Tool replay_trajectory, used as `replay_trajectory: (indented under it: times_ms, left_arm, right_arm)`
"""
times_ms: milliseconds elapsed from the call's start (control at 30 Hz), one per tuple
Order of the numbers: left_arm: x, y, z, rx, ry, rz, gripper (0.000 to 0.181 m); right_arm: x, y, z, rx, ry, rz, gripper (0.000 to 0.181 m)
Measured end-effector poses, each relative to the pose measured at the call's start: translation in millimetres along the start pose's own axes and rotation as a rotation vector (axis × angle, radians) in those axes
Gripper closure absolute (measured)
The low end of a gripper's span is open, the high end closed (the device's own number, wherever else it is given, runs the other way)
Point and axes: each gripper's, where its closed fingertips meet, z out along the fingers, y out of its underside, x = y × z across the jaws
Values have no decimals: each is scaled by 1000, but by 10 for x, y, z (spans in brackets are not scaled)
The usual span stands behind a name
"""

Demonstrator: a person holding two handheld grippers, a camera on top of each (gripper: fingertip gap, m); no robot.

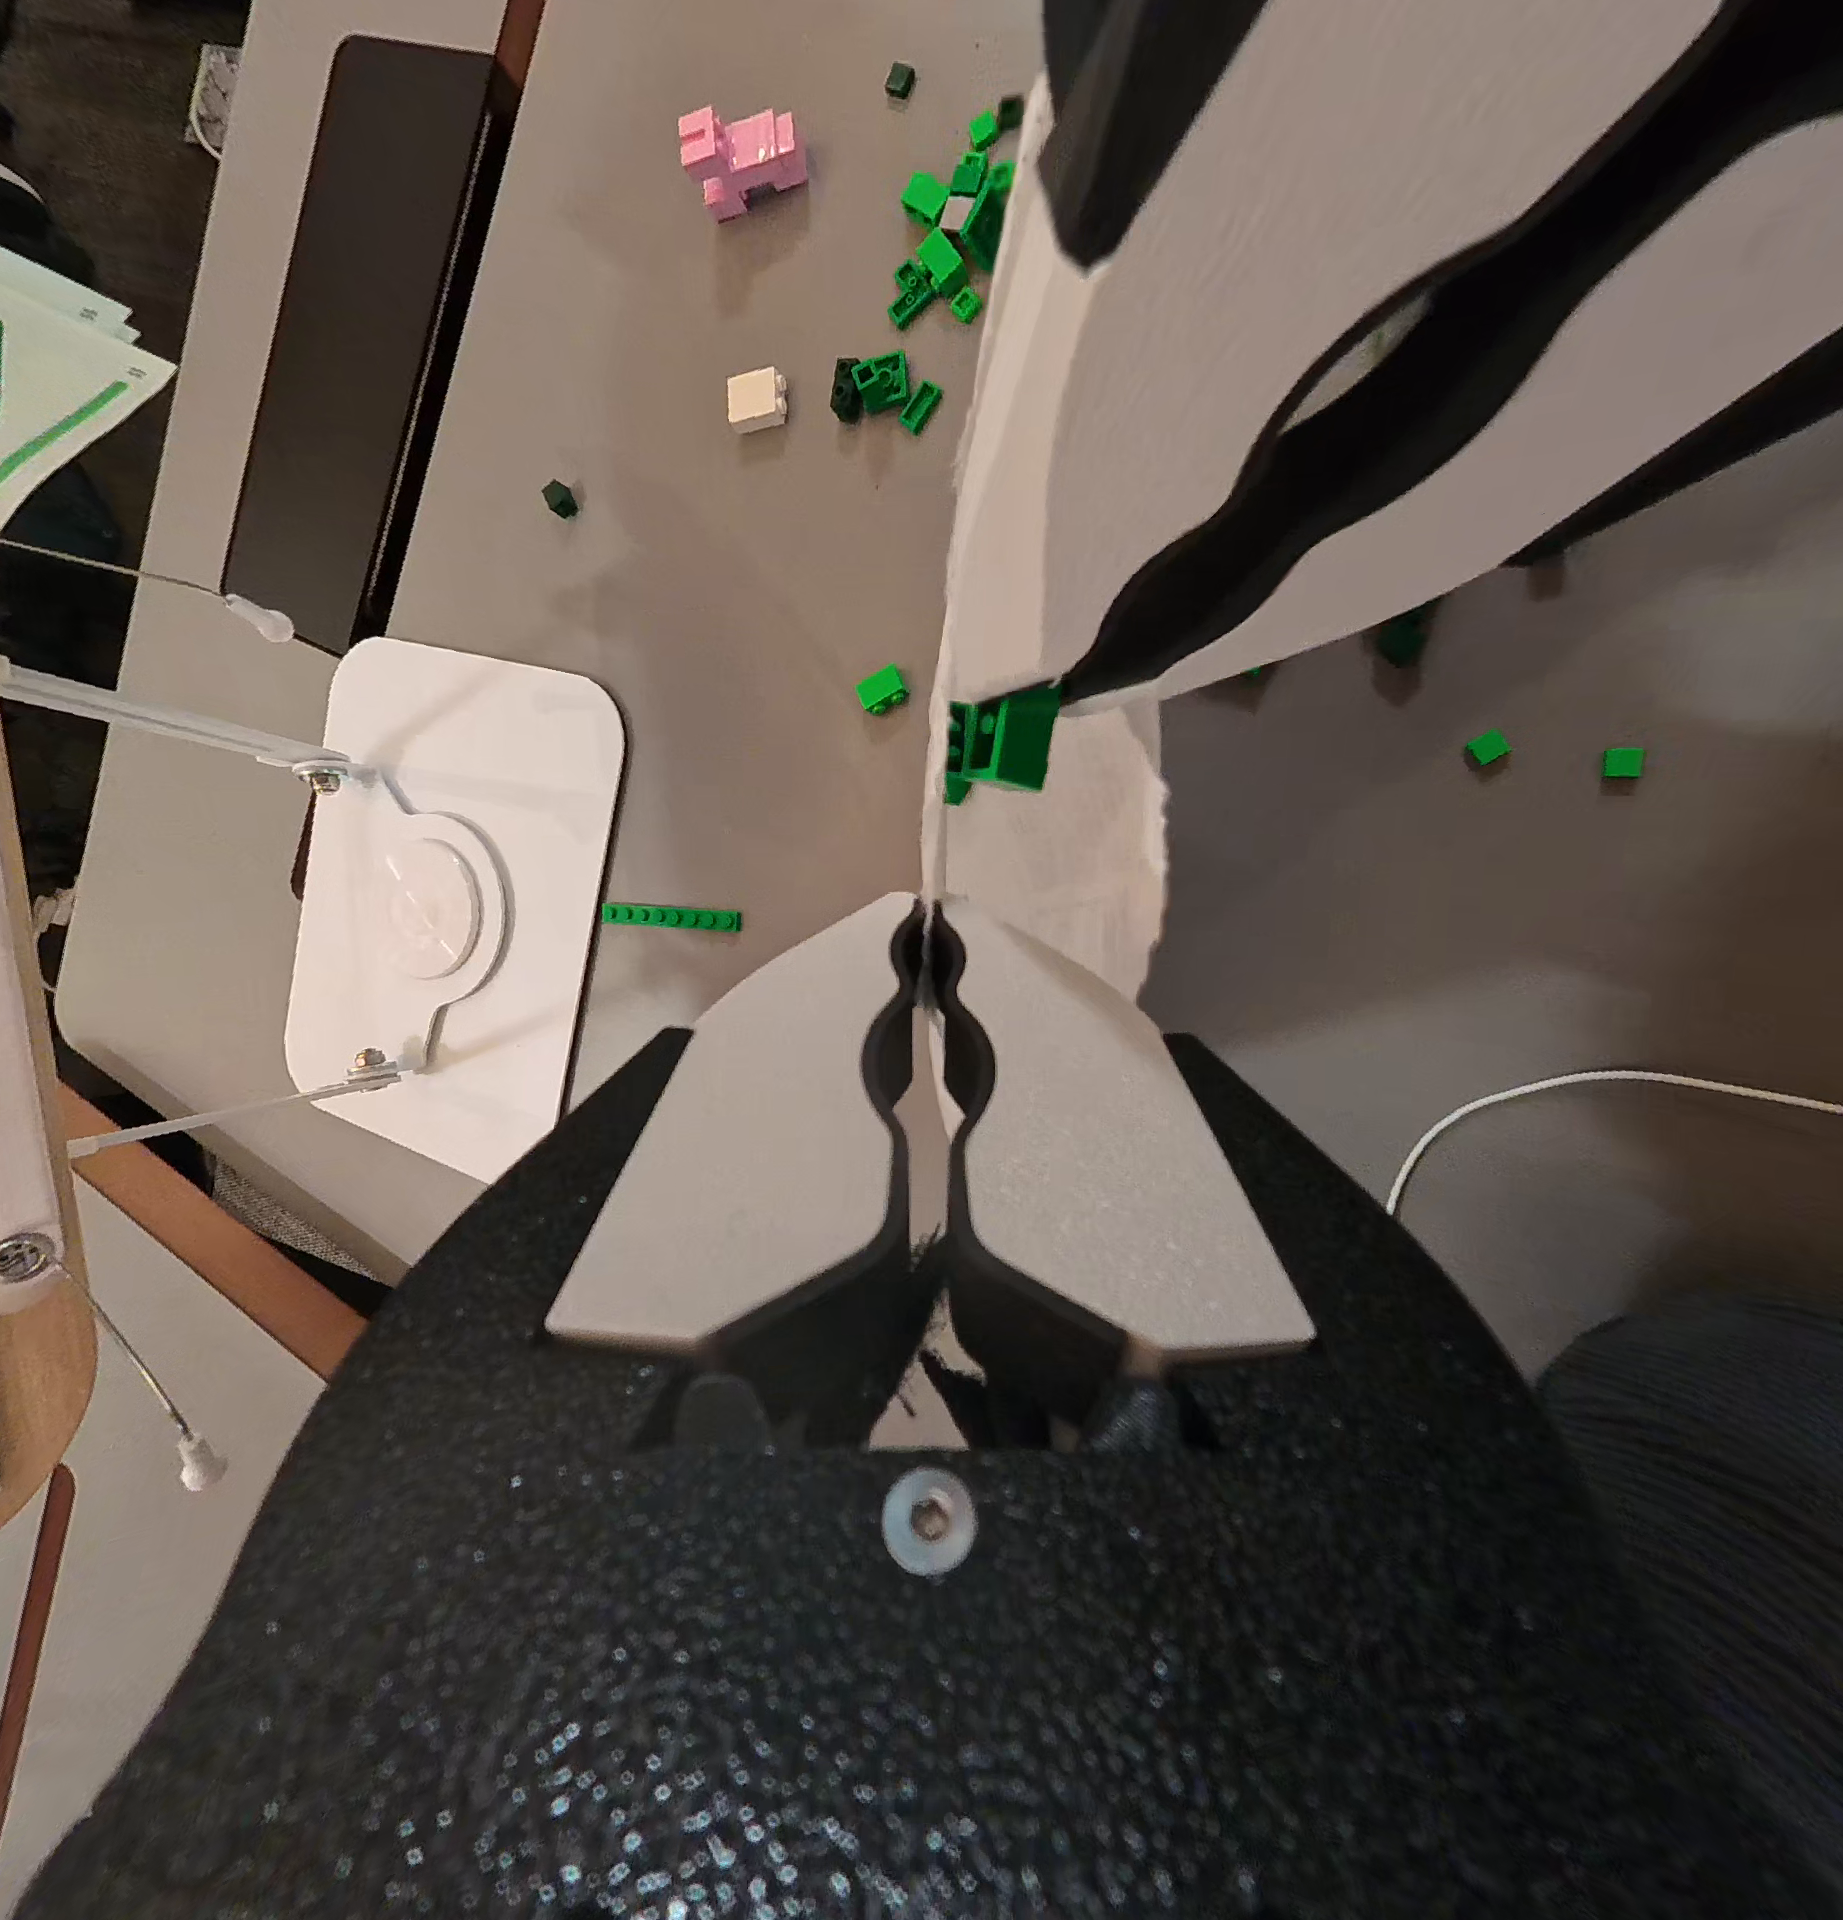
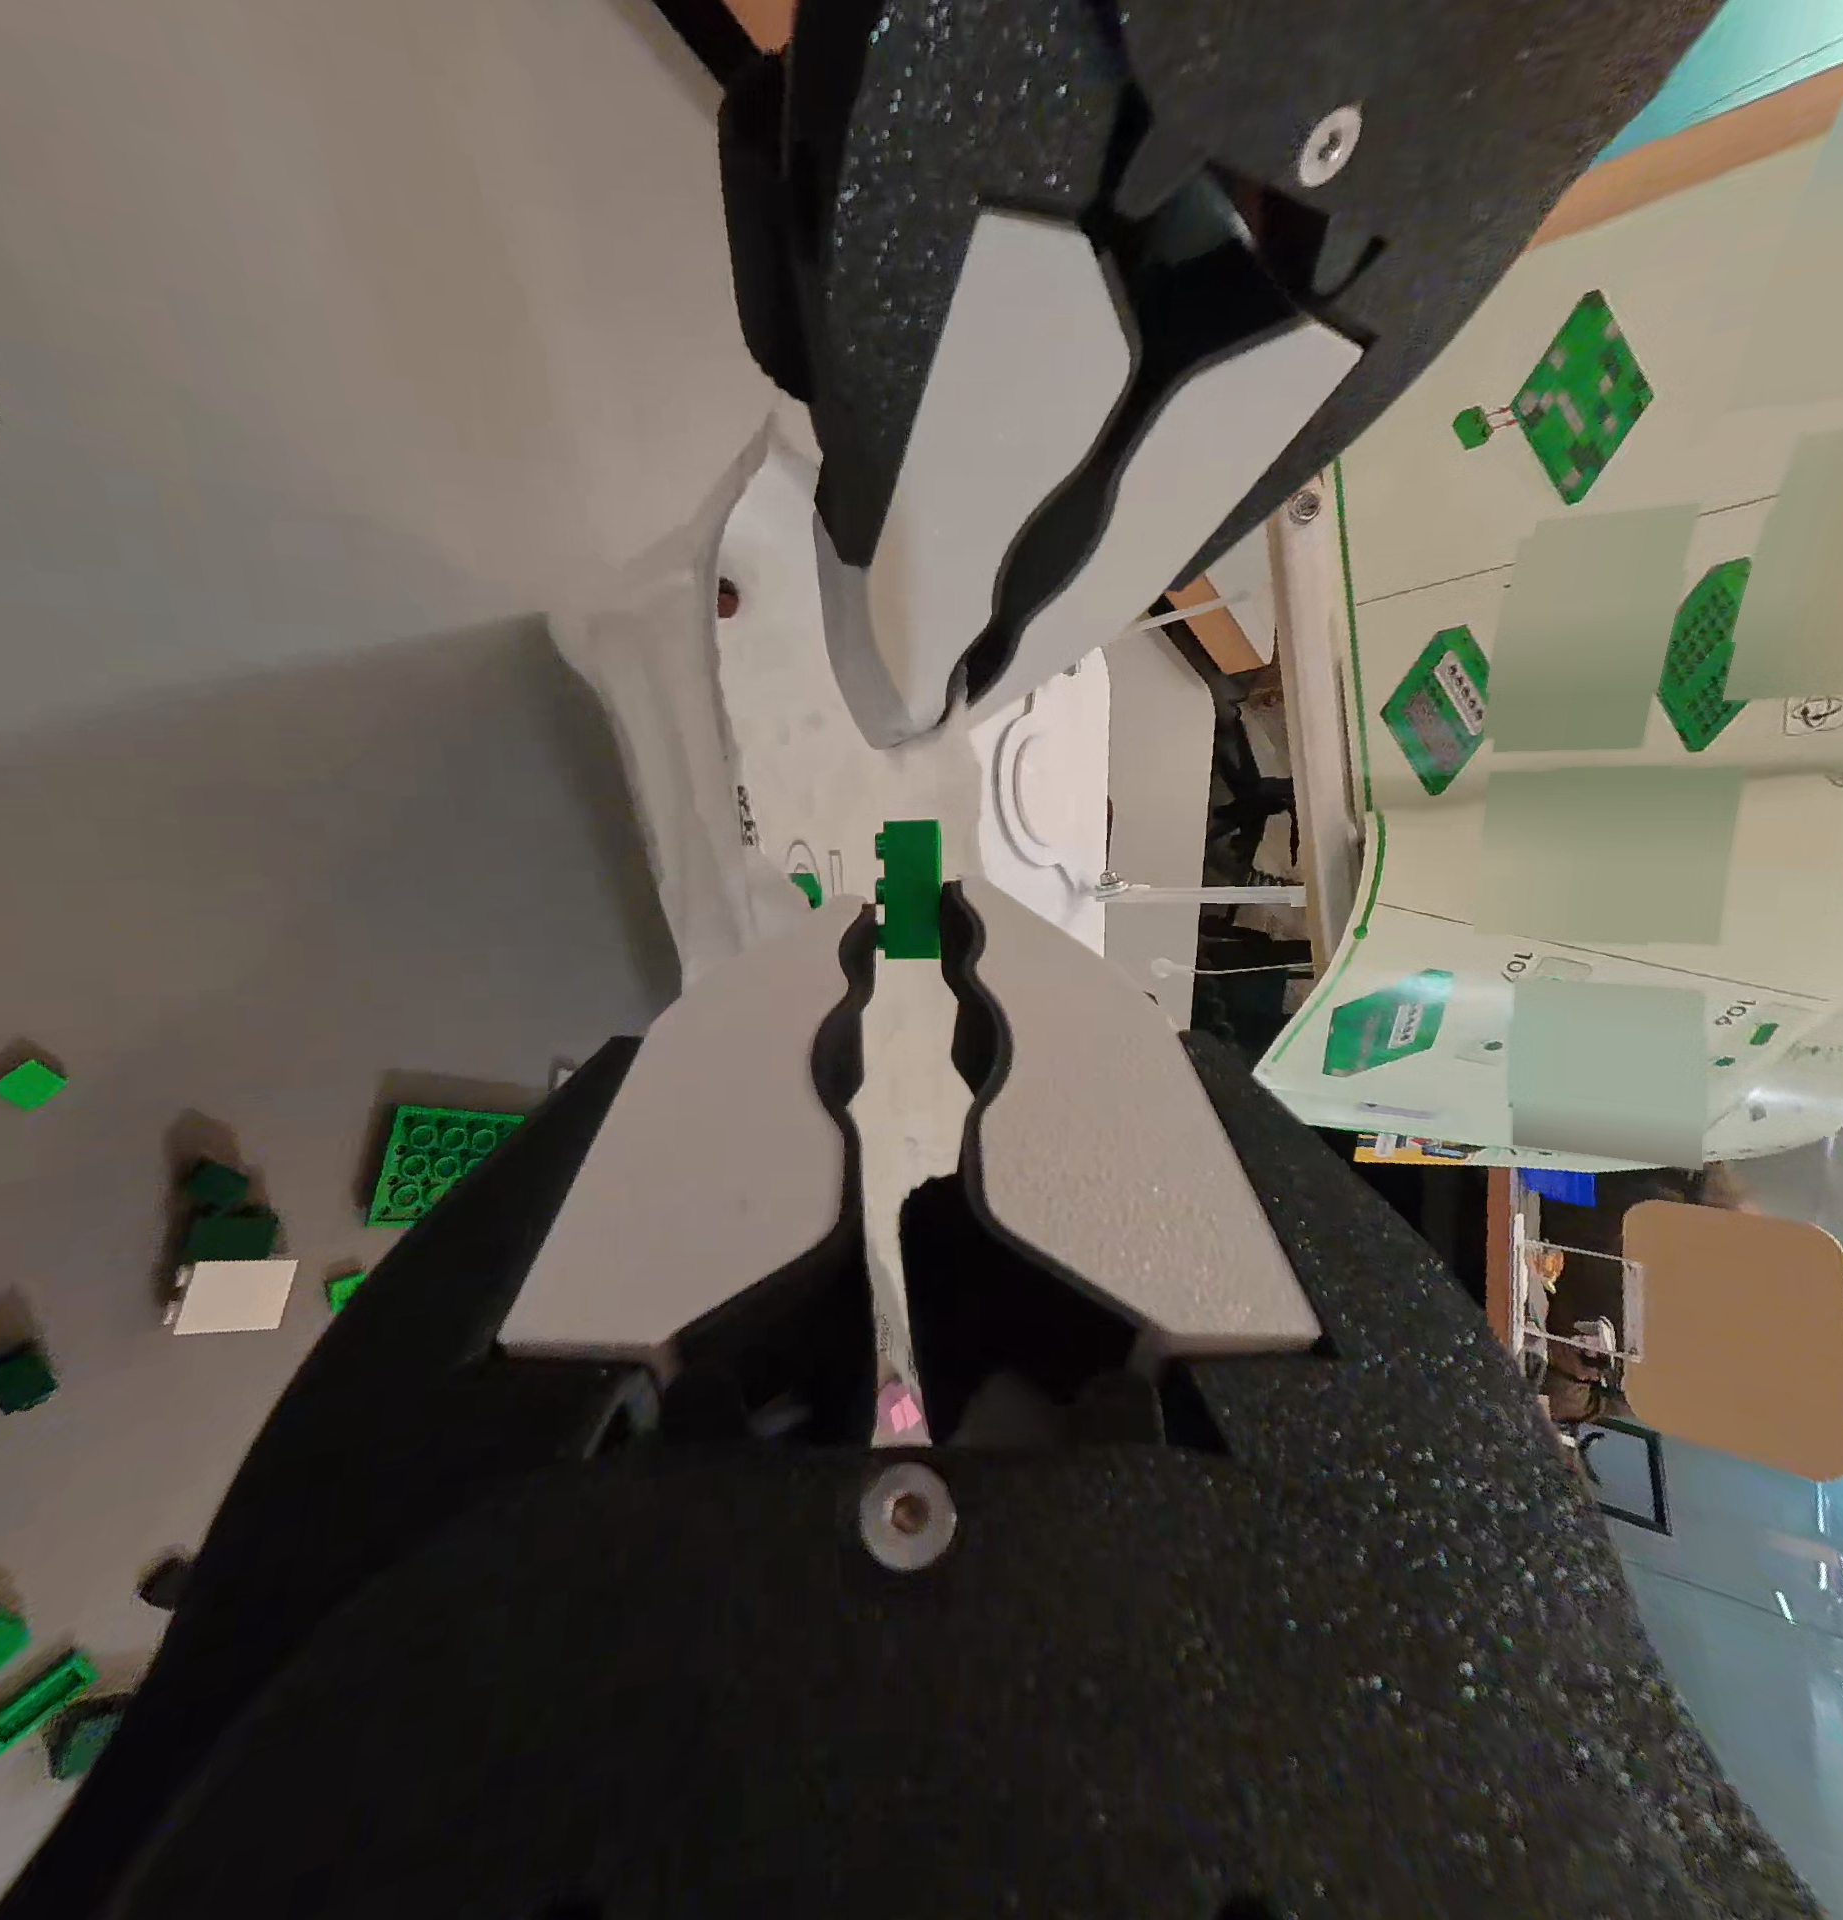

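Bricks (image 1: 927, 260) scattered beside white paper (image 1: 1042, 831)

grey table (image 1: 751, 644), bright green bricks (image 1: 938, 239) all over it, few dark green ones (image 1: 561, 499), one pink blocky pig (image 1: 740, 158), one cream white brick (image 1: 758, 401). gripper fingers (image 2: 1104, 1164) pale grey w/ black speckled body. white paper bag (image 1: 1052, 831). booklet (image 2: 1582, 665) white w/ green pics.
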Motion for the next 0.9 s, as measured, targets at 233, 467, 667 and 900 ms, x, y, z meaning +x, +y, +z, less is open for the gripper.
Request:
replay_trajectory:
  times_ms: [233,467,667,900]
  left_arm:
    - [21,-17,2,3,8,9,181]
    - [29,-16,5,1,12,10,181]
    - [18,5,24,-12,13,2,181]
    - [8,23,38,-17,15,-5,181]
  right_arm:
    - [-1,21,14,-23,-19,11,164]
    - [3,31,-3,-19,-15,34,160]
    - [60,122,-189,10,41,132,160]
    - [-163,1022,-673,9,56,552,156]
